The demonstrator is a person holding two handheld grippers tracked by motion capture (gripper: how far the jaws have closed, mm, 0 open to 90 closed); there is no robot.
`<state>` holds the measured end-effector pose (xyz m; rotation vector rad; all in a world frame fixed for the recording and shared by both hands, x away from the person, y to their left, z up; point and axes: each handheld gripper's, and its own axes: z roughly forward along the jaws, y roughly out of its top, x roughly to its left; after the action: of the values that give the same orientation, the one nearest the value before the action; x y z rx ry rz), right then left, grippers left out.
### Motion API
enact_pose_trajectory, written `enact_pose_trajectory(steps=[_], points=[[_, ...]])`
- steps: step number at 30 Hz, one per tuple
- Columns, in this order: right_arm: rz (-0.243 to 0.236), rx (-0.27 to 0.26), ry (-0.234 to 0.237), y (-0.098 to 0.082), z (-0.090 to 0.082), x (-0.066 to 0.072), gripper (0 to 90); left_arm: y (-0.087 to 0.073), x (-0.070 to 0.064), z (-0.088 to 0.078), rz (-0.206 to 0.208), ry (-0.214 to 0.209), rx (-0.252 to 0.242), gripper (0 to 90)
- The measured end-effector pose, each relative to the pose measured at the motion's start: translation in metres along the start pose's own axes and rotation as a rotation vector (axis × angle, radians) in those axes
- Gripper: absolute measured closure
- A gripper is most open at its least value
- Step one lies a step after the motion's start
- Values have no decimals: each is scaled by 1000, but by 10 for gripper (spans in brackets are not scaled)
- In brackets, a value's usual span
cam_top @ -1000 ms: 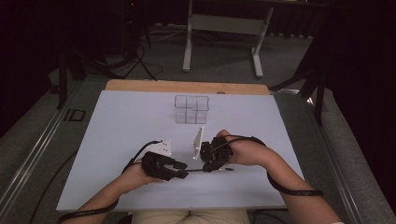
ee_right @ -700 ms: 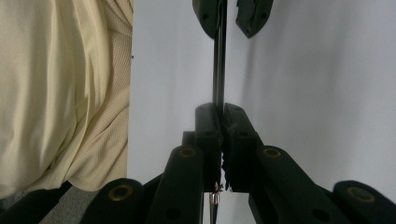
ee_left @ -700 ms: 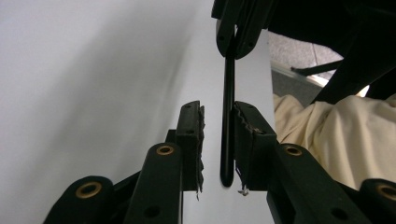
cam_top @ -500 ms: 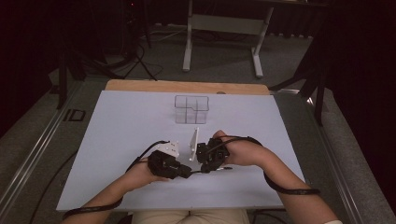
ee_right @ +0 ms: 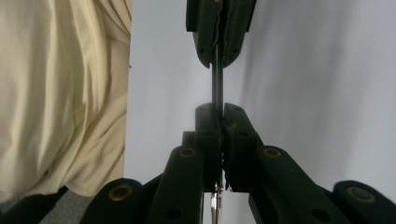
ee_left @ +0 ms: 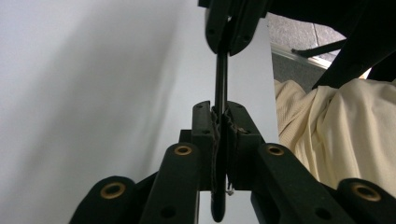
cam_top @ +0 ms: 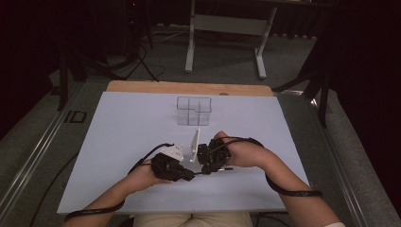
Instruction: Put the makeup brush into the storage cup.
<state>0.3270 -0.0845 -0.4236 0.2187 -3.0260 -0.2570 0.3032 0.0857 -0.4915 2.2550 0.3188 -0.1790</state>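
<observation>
A clear box [cam_top: 194,110] is standing far on the desk [cam_top: 118,132]; both grippers' fingers, left [cam_top: 191,176] and right [cam_top: 204,171], are clenching what looks like one thin dark strip [ee_left: 221,79] between them, the left having just closed.

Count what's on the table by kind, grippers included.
Grippers: 2, left gripper and right gripper, both shut on the rod
Thin dark rods: 1
Clear boxes: 1
White panels: 1
Total: 5

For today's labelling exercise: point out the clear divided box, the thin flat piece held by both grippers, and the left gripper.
Clear divided box [cam_top: 194,111], high view, its front wall.
Thin flat piece [cam_top: 195,144], high view, its white face.
Left gripper [ee_left: 220,128], left gripper view, between its fingertips.
</observation>
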Motion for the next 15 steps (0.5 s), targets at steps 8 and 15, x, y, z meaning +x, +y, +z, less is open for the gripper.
enact_pose_trajectory(steps=[8,15], points=[[-4,-22,-3,0,0,1,848,-2,-1,-3,4,2,-11,861],[19,-33,-40,-5,-7,1,763,-6,0,-10,4,13,-9,862]])
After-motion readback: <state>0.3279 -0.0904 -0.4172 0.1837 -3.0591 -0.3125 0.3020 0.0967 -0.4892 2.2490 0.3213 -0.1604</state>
